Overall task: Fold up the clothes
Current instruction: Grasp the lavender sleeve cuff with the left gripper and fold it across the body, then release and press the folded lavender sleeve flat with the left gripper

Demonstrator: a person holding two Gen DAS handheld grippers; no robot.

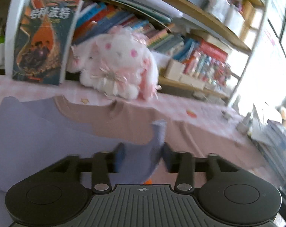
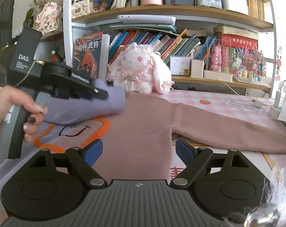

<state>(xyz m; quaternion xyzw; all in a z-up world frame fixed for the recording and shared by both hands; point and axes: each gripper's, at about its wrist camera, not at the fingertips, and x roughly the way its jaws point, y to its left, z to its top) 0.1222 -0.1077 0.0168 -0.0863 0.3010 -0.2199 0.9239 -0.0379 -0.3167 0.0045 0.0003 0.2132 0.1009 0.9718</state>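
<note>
Sweater (image 2: 143, 124), one, with lilac sleeve (image 2: 97, 102) pinched by left tool (image 1: 143, 157).

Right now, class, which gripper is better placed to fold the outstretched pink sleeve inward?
Right. The right gripper is open, near the pink sleeve; the left gripper holds the purple sleeve.

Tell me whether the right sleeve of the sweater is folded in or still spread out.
Spread out: the pink sleeve lies flat across the table, away from the open right gripper.
</note>
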